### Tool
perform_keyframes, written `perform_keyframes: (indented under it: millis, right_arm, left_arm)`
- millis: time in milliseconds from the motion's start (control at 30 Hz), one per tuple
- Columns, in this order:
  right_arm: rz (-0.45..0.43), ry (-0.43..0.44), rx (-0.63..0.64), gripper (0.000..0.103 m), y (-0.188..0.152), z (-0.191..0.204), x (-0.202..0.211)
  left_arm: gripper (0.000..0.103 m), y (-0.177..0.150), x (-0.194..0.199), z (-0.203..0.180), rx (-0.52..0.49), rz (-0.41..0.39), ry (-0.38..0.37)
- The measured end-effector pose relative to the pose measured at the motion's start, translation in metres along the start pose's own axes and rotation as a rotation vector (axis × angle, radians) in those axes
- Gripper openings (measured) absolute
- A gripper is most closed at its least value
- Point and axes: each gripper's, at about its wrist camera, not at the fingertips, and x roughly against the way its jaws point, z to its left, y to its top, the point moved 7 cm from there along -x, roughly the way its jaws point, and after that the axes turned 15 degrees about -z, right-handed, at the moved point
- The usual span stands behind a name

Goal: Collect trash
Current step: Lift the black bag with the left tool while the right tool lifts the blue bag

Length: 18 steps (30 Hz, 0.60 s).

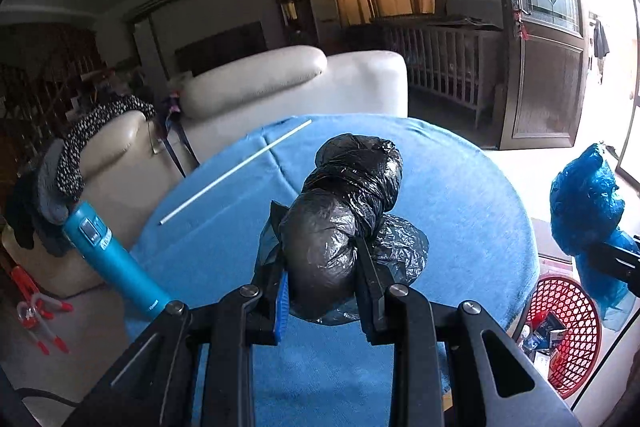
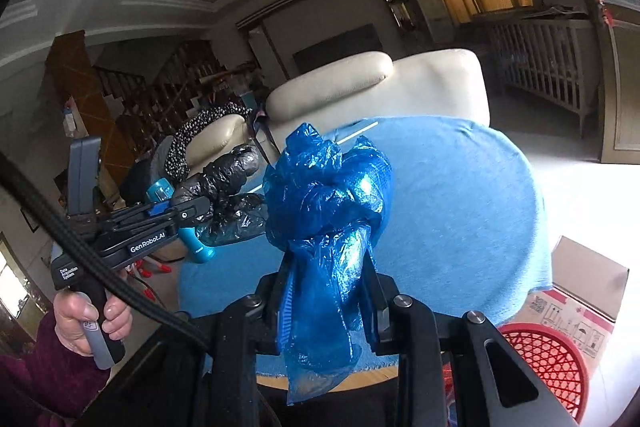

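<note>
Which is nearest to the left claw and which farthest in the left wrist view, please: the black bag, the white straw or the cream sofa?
1. Black bag: gripped in the left claw, over the blue table.
2. White straw: ahead and left, lying on the table.
3. Cream sofa: past the table's far edge.

Left wrist: close above the blue surface (image 1: 460,187), facing the sofa (image 1: 296,83).
Right wrist: beside it, same heading, over the surface's near edge.
Shared: surface, sofa, red basket (image 2: 548,359).
</note>
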Motion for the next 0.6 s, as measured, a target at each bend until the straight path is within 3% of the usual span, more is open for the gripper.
perform_keyframes:
  millis: [433, 600]
  right_arm:
    - [-0.068, -0.052, -0.033, 0.029, 0.007, -0.029, 0.055]
    - [-0.051, -0.073, -0.028, 0.029, 0.014, -0.048, 0.074]
  left_arm:
    - [0.029, 0.015, 0.011, -0.035, -0.066, -0.041, -0.006]
    - [0.03, 0.021, 0.013, -0.053, -0.097, -0.056, -0.024]
